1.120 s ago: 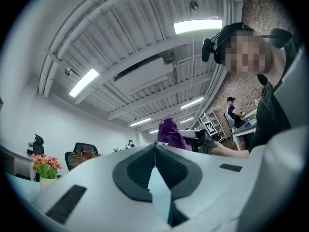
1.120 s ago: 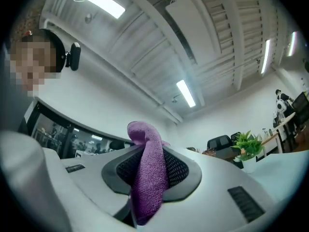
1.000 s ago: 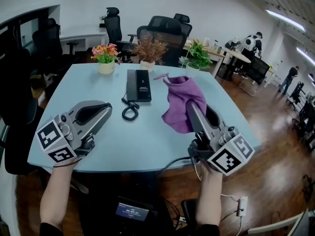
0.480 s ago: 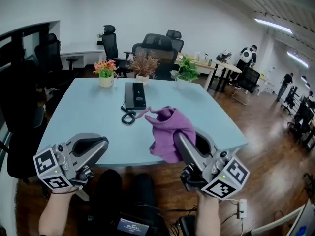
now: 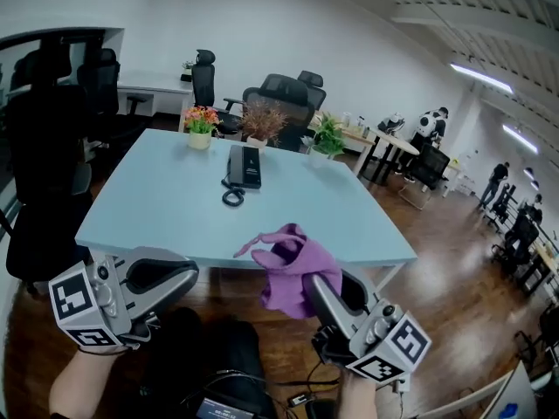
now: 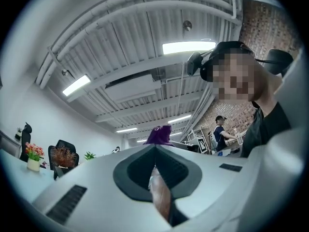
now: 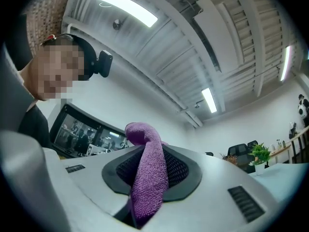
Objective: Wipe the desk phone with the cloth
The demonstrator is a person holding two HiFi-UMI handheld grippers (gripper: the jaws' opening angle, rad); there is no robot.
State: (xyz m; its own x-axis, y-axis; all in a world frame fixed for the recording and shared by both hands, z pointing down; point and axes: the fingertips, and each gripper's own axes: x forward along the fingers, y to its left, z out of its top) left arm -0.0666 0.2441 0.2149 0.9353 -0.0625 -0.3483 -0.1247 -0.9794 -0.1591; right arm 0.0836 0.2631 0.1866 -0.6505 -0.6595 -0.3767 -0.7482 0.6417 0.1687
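The black desk phone [image 5: 243, 166] lies flat on the far half of the pale blue table [image 5: 157, 208], its coiled cord [image 5: 232, 197] just in front of it. My right gripper [image 5: 307, 283] is held off the table's near edge, shut on the purple cloth [image 5: 293, 267], which bunches above its jaws. In the right gripper view the cloth [image 7: 147, 173] hangs as a strip clamped between the jaws of the right gripper [image 7: 147, 151], tilted up at the ceiling. My left gripper [image 5: 190, 274] is low at the left, shut and holding nothing. The left gripper [image 6: 155, 150] also points up, with the cloth [image 6: 159, 135] beyond it.
A pot of flowers [image 5: 200, 120], a dried plant [image 5: 259, 122] and a green plant [image 5: 329, 135] line the table's far edge. Black office chairs [image 5: 281, 94] stand behind it. More desks and people are at the back right. The floor is wood.
Both grippers have drawn back from over the table to below its near edge. The cloth came with the right gripper, away from the phone. The phone has not moved.
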